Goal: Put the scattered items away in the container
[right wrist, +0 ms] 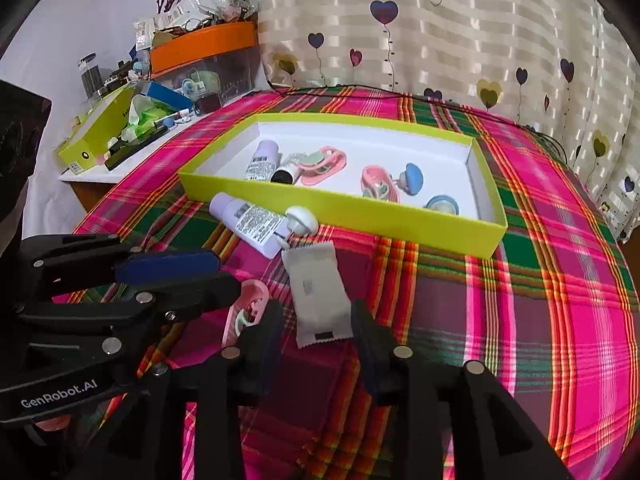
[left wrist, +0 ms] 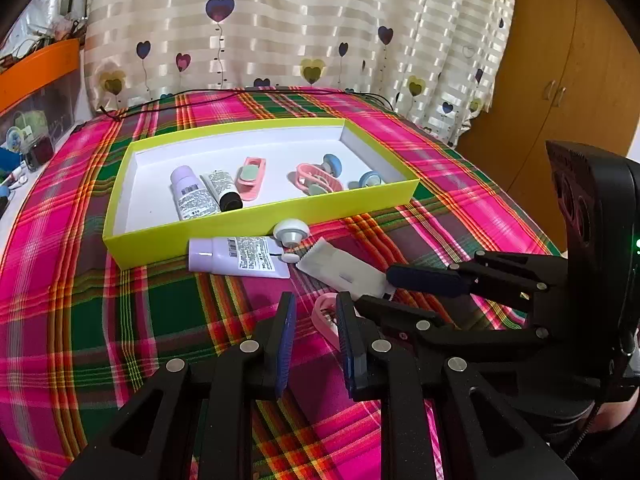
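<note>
The step in hand looks like a pick of the white sachet [right wrist: 318, 300], one of four things left outside the box [right wrist: 400, 220] on the plaid desk [right wrist: 540, 300]. The right gripper [right wrist: 318, 344] has its jaws wide, one on each side of the sachet's near end, with a gap to the pads, so nothing is gripped yet. The left gripper [left wrist: 316, 340] keeps its jaws fairly narrow and empty above the cloth, with the pink clip [left wrist: 326, 316] just past its right finger. The lilac tube [left wrist: 236, 258] lies against the box's near wall, the white knob [left wrist: 291, 234] touching both the tube's end and the sachet's far corner. Inside the box already lie two tubes, pink clips and blue knobs. The next move calls for the right jaws to sink a little, close on the thin sachet without pushing it into the knob, then lift it over the near wall; the clip seems the left one's likely target
</note>
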Demonstrator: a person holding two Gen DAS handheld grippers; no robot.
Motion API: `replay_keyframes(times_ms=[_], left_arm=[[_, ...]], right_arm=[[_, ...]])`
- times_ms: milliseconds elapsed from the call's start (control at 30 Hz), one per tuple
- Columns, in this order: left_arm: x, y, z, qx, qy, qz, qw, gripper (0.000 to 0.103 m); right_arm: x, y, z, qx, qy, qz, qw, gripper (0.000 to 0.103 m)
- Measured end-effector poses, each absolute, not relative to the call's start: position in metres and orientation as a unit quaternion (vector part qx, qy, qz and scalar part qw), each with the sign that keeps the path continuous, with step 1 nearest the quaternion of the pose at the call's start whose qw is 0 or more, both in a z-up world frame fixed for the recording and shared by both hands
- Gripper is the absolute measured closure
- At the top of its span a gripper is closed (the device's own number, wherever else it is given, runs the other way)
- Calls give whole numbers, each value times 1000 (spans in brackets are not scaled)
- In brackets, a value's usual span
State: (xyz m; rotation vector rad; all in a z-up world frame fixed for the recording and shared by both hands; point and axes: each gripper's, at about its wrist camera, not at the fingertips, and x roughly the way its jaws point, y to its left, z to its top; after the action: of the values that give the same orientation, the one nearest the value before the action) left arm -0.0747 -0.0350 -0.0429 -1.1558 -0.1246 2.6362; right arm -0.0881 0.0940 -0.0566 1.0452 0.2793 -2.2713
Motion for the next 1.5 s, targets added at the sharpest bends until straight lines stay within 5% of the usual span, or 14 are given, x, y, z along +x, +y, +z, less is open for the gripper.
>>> replay_keyframes(times_ms=[367, 433, 1500], left_arm=[[-76, -40, -42, -395, -51, 908, 128, 82], [-76, -40, -42, -396, -51, 908, 129, 81], [-80, -33, -56, -419, -36, 901, 107, 69]], right_arm=[[-105, 81, -63, 407, 148, -838, 331, 63], [-103, 82, -64, 406, 150, -840, 327, 69], [-95, 110, -63, 415, 114, -855, 291, 71]])
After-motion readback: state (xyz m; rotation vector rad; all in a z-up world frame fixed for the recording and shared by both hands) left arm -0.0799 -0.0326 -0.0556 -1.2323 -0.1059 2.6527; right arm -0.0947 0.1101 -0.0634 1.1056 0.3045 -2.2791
